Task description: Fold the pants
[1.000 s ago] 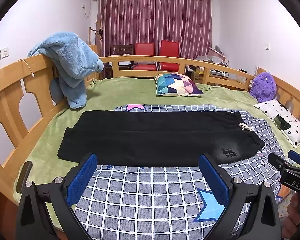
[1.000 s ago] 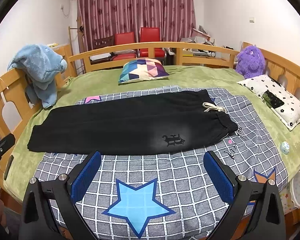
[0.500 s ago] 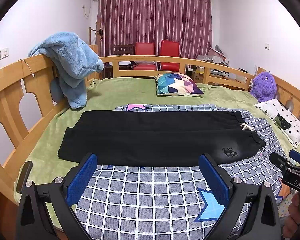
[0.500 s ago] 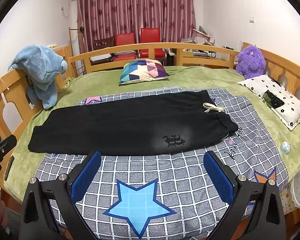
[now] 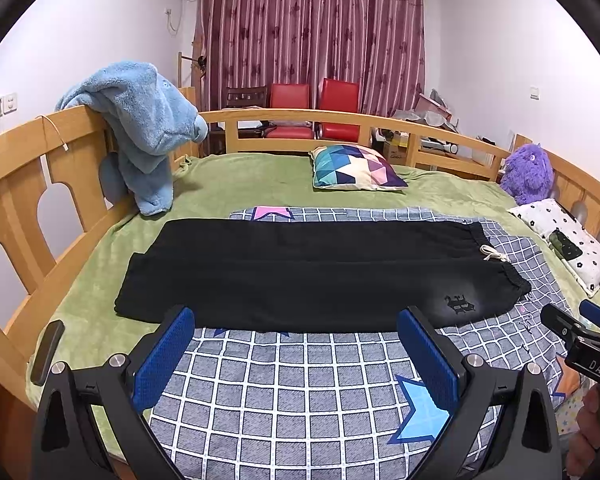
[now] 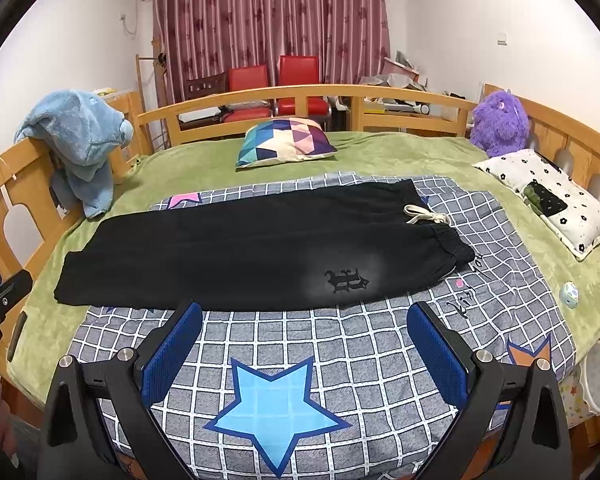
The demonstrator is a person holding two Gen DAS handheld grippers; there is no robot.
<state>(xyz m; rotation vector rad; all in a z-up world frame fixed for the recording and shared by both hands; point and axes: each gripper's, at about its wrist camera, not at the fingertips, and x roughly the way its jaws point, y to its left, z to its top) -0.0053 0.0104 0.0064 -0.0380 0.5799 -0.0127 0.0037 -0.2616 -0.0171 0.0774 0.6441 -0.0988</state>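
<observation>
Black pants [image 5: 300, 272] lie flat across the bed, legs side by side, cuffs at the left, waistband with a white drawstring [image 5: 494, 254] at the right. They also show in the right wrist view [image 6: 260, 248], with a dark logo [image 6: 346, 280] near the waist. My left gripper [image 5: 296, 354] is open and empty, held over the checked blanket [image 5: 300, 392] in front of the pants' near edge. My right gripper [image 6: 304, 348] is open and empty, in front of the logo end.
A wooden bed rail [image 5: 16, 184] runs around the green sheet, with a blue plush robe [image 5: 140, 128] draped on its left side. A colourful pillow [image 5: 354, 168], purple plush toy [image 5: 528, 174] and white spotted pillow [image 5: 568, 240] lie further back and right. A dark phone [image 5: 47, 352] lies near the left edge.
</observation>
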